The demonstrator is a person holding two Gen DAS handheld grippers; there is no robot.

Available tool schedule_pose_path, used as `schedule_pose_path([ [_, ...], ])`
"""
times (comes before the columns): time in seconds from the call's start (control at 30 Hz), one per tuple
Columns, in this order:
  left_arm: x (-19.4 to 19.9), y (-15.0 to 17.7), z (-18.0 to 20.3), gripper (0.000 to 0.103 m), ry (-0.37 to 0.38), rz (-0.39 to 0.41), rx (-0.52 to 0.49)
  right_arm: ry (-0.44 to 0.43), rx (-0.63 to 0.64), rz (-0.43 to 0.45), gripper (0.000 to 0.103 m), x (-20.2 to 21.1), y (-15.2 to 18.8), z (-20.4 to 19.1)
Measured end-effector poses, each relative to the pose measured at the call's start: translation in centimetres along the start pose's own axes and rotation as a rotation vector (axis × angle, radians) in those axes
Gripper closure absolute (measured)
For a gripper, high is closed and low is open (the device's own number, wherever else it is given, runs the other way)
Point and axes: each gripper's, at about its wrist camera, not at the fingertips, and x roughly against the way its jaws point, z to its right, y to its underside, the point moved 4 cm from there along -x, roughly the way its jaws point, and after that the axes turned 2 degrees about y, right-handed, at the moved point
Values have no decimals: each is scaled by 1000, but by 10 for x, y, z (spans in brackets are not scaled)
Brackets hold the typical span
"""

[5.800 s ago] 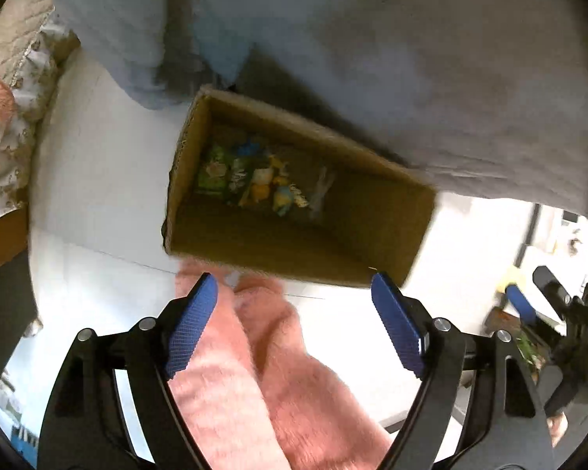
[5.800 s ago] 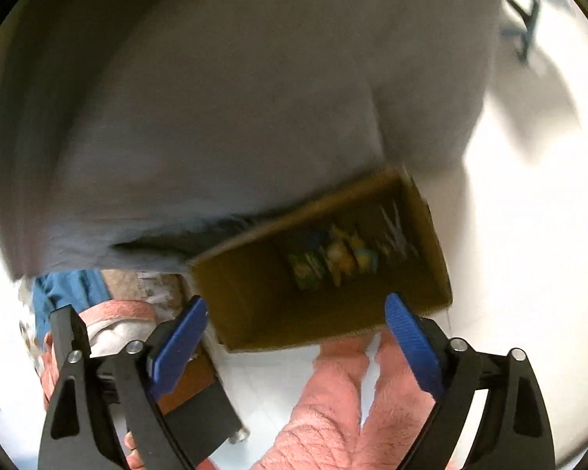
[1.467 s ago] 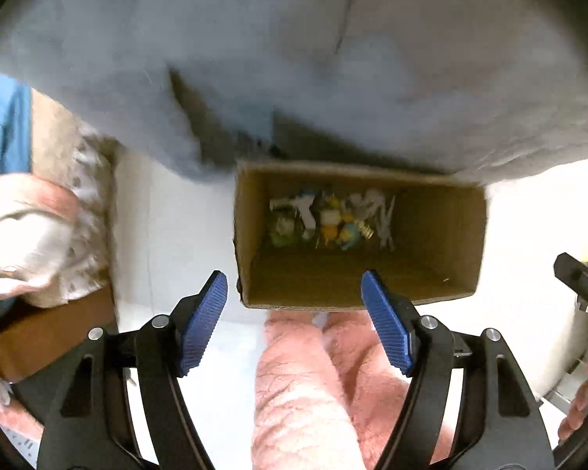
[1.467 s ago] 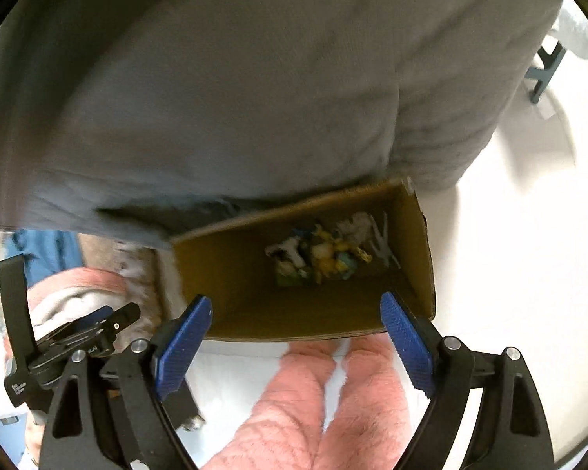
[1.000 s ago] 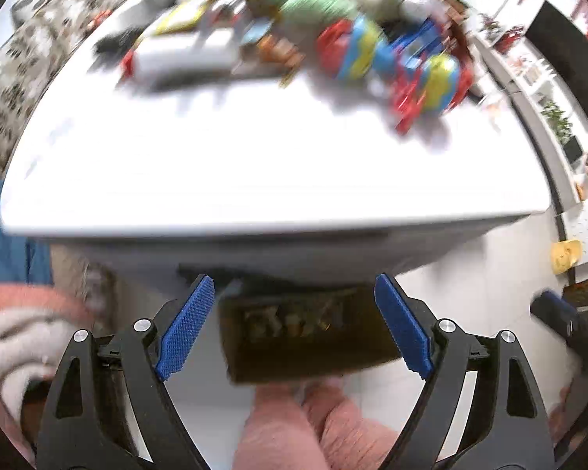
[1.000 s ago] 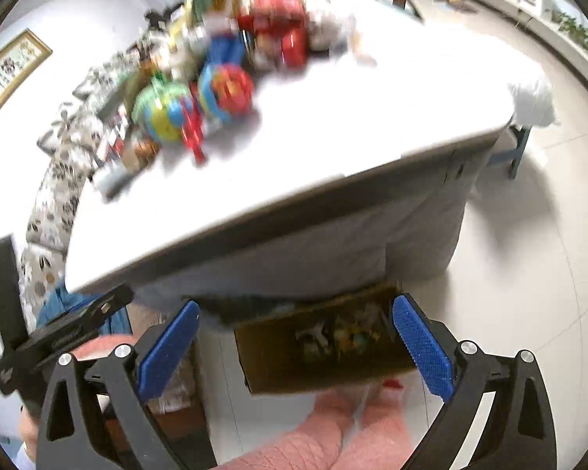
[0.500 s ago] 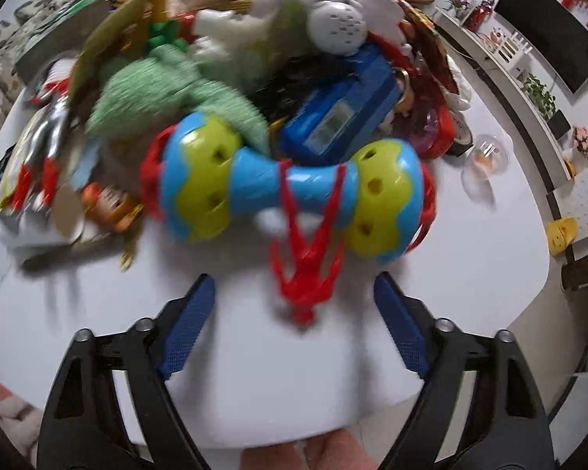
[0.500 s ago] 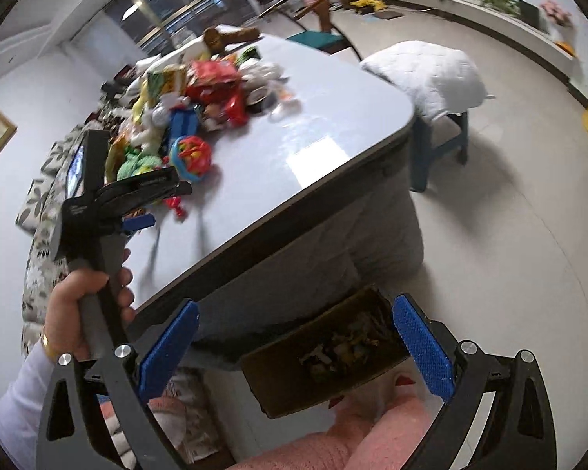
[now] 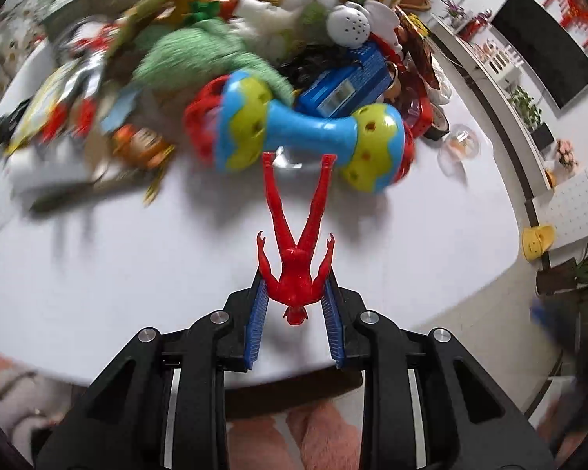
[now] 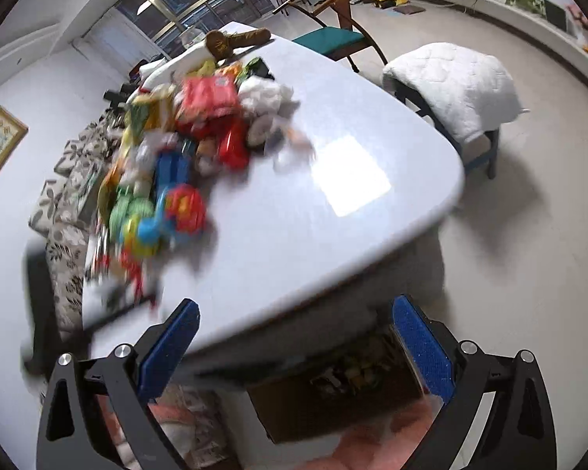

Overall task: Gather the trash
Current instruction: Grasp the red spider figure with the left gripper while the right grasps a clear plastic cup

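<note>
A red plastic toy figure [image 9: 295, 270] lies on the white table [image 9: 137, 266], head toward me, its legs reaching to a blue, yellow and red dumbbell rattle [image 9: 302, 129]. My left gripper [image 9: 295, 286] is closing on the figure's torso, and both blue pads touch its arms. In the right wrist view my right gripper [image 10: 294, 303] hangs open and empty over the table's near edge. Below it on the floor stands a cardboard box [image 10: 325, 403] with trash inside.
A blurred pile of toys and wrappers [image 10: 184, 149] covers the table's far left half. A cushioned stool [image 10: 454, 82] and a wooden chair [image 10: 329, 35] stand beyond the table's right corner, a patterned sofa [image 10: 70, 180] at left. Pink slippers [image 9: 321, 438] show below.
My left gripper has moved in over the red figure and its jaws have narrowed from wide apart to touching it. The right view has swung nearer the table edge.
</note>
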Motion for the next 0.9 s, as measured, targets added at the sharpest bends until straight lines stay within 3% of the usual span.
schedule_pose_path([
  [0.07,9,12,-5,77,5,5,39,-39,-64,-32,5,-25,-32,1],
  [0.23,29,31,-14,77,-25,31,145,-64,-156,-94,9,-76,-76,-1],
  [0.43,42,48,-21,77,-56,43,232,24,-49,-96,18,-105,-103,-21],
  [0.47,43,50,-22,77,-61,45,243,44,-26,-93,23,-108,-106,-24],
  [0.57,46,54,-28,77,-58,47,278,90,41,-103,59,-115,-110,-31],
  [0.7,51,57,-38,77,-49,52,301,94,60,-87,59,-112,-107,-27],
  [0.9,51,47,-45,77,-22,65,299,4,23,-77,59,-79,-90,-14],
])
